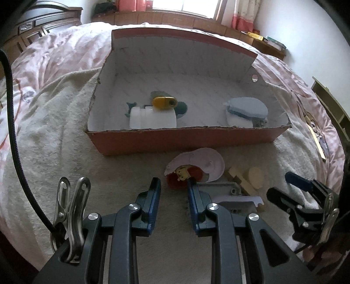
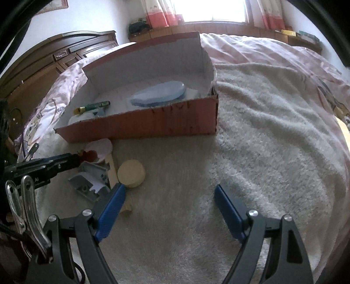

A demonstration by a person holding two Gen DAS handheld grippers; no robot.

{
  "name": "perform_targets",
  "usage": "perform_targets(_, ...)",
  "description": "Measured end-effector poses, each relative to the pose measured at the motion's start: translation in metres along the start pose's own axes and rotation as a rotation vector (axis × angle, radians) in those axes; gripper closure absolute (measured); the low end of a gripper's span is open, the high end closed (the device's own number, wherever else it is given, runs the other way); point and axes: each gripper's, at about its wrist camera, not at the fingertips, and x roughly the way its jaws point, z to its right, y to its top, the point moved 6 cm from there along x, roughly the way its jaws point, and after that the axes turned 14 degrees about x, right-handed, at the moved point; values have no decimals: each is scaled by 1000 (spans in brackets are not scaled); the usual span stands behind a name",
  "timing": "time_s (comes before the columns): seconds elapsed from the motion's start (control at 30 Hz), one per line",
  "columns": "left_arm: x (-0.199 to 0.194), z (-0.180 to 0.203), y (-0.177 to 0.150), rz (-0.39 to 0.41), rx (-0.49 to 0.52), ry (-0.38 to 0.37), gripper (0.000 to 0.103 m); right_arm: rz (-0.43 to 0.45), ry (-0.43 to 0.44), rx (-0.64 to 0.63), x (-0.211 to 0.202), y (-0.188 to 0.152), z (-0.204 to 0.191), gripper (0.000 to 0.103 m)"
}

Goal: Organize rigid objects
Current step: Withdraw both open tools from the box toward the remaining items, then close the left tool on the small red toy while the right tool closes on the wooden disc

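A red cardboard box (image 1: 186, 139) with a white inside stands on the bed. It holds a white jar (image 1: 153, 120), a yellow padlock (image 1: 164, 102), a teal whale toy (image 1: 182, 108) and a light blue lidded piece (image 1: 247, 109). In front of the box lie a pink shell-shaped dish (image 1: 207, 161), a red tufted piece (image 1: 175, 181), a grey metal bracket (image 1: 227, 190), wooden sticks (image 1: 238, 179) and a round wooden disc (image 2: 131, 173). My left gripper (image 1: 174, 189) hovers just short of the red piece, jaws narrowly apart and empty. My right gripper (image 2: 169, 191) stands wide open over the blanket, its left finger beside the disc.
A cream fleece blanket (image 2: 251, 153) covers the bed over a pink quilt (image 1: 54, 56). A dark wooden headboard (image 2: 43, 65) is at the left, and low wooden shelves (image 1: 175, 19) run under the window. Bare blanket stretches to the right of the box.
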Motion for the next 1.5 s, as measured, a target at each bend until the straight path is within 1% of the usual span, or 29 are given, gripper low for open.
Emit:
perform_targets(0.23, 8, 4, 4, 4, -1, -9, 78, 4, -9, -22, 3, -3, -2, 14)
perform_targets(0.5, 2, -4, 2, 27, -7, 7, 79, 4, -3, -36, 5, -4, -3, 8)
perform_targets(0.7, -11, -18, -10, 37, -7, 52, 79, 6, 16, -22, 6, -3, -2, 5)
perform_targets(0.87, -11, -26, -21, 31, -23, 61, 79, -2, -48, -98, 11, -9, -11, 2)
perform_targets(0.93, -9, -28, -23, 28, -34, 55, 79, -7, -53, -79, 11, -7, -11, 2)
perform_targets(1.0, -9, -29, -25, 29, -37, 50, 79, -2, -52, -69, 9, -5, -10, 6)
perform_targets(1.03, -9, -29, -26, 31, -37, 48, 79, 2, -50, -70, 8, -5, -10, 12)
perform_targets(1.07, -9, -30, -26, 33, -37, 46, 79, 13, -53, -73, 6, -3, -9, 21)
perform_targets(1.17, -8, -31, -27, 35, -42, 40, 79, 27, -78, -76, 4, 1, -4, 37)
perform_targets(1.23, -7, -31, -27, 37, -45, 37, 79, 26, -86, -94, 4, 1, -4, 40)
perform_targets(1.27, -7, -31, -28, 38, -45, 36, 79, 27, -90, -122, 4, 0, -7, 44)
perform_targets(1.37, -7, -32, -28, 40, -48, 32, 79, 29, -89, -195, 7, -4, -20, 50)
perform_targets(1.43, -7, -32, -28, 41, -49, 29, 79, 30, -76, -220, 8, -7, -27, 50)
perform_targets(1.5, -7, -32, -28, 42, -49, 27, 79, 25, -56, -246, 12, -9, -37, 52)
